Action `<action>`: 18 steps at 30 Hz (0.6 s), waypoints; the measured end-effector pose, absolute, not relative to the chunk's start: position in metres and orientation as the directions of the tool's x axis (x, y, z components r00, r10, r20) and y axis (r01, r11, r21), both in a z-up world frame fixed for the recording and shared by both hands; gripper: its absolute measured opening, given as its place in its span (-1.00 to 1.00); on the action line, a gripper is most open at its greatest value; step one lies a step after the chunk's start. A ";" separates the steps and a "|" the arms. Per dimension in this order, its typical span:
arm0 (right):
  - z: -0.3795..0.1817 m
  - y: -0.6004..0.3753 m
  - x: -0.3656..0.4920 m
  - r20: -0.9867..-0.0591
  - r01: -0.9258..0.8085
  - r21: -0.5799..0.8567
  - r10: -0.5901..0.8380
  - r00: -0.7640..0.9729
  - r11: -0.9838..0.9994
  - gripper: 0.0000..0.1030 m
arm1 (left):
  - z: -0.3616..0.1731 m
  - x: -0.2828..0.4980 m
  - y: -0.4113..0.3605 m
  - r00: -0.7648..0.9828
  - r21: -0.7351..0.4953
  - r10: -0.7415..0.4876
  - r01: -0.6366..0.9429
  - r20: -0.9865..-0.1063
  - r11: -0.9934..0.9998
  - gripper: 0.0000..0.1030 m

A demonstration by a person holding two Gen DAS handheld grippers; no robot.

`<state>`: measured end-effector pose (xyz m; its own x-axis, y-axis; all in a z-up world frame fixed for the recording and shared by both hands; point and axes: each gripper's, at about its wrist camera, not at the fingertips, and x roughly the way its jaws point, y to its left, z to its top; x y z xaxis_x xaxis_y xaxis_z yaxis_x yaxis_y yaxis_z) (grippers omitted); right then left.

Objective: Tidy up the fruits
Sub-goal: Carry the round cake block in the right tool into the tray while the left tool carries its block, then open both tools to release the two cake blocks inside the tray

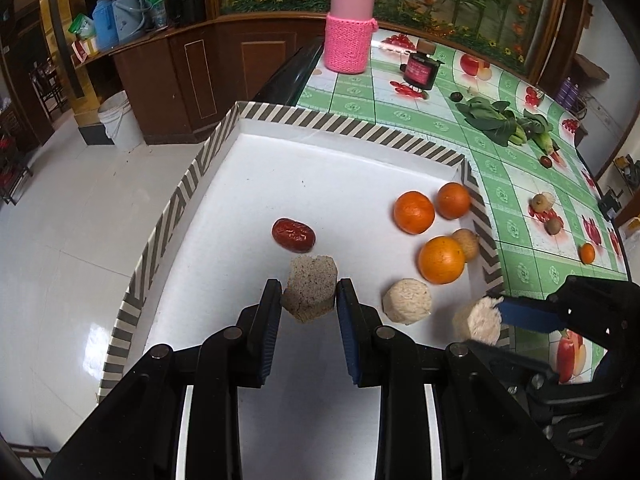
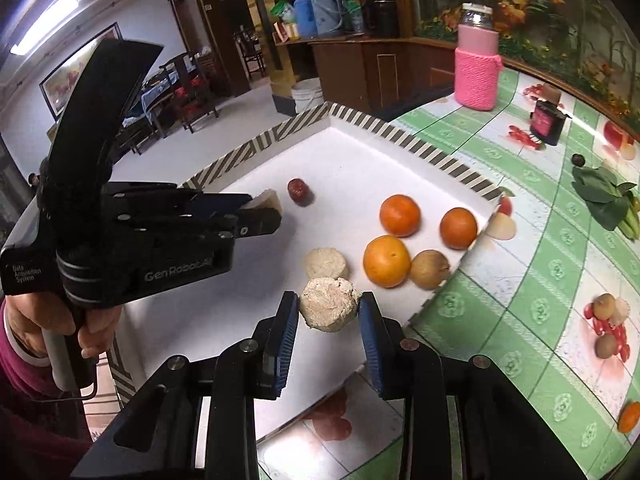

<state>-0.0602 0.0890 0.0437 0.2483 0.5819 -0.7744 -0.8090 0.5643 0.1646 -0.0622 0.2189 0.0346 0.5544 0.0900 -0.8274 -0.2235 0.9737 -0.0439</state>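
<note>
Your left claw [image 1: 308,304] is clamped on a grey-speckled beige chunk [image 1: 310,286], both blue pads pressed to its sides, low over the near part of the white tray [image 1: 320,168]. In the right wrist view your left hand [image 2: 86,328] wraps the handle of that claw, with the chunk showing as a pale sliver at its tips.

Your right claw [image 2: 330,312] is closed on a pale fibrous chunk [image 2: 329,304], held over the tray's near right edge.

Just beyond it, a second pale round chunk [image 2: 326,263] lies loose on the tray floor. Farther in, a large orange [image 2: 387,261] sits touching a tan longan-like fruit [image 2: 430,269] near the right rim. Behind them are two more oranges [image 2: 400,215], the other one [image 2: 458,227] against the striped rim. A red jujube [image 1: 293,234] lies alone toward the tray's middle.

Outside the tray, on the green checked worktop [image 2: 500,292], rest two small brown fruits [image 2: 604,306], a small orange [image 1: 587,253] and leafy greens [image 1: 492,116]. At the far edge stands a bottle in a pink knitted sleeve [image 1: 349,24], beside a dark small jar [image 1: 420,70].
</note>
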 end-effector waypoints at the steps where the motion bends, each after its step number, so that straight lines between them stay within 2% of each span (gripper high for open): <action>1: 0.042 0.090 -0.060 -0.776 -0.811 0.165 0.581 0.243 0.561 -0.39 | 0.033 -0.062 0.219 0.552 -0.044 0.089 -0.223 -0.829 0.974 -0.50; 12: 0.024 0.111 -0.070 -0.806 -0.841 0.160 0.560 0.191 0.517 -0.40 | 0.020 -0.056 0.222 0.525 -0.049 0.085 -0.235 -0.847 0.971 -0.50; 18: 0.019 0.118 -0.065 -0.814 -0.840 0.120 0.536 0.221 0.529 -0.40 | 0.019 -0.053 0.222 0.524 -0.052 0.084 -0.239 -0.848 0.970 -0.50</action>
<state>-0.0653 0.1185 0.0192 0.2214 0.5363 -0.8145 -0.8404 0.5286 0.1196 -0.0525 0.2219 0.0189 0.5238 0.0839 -0.8477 -0.2395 0.9695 -0.0520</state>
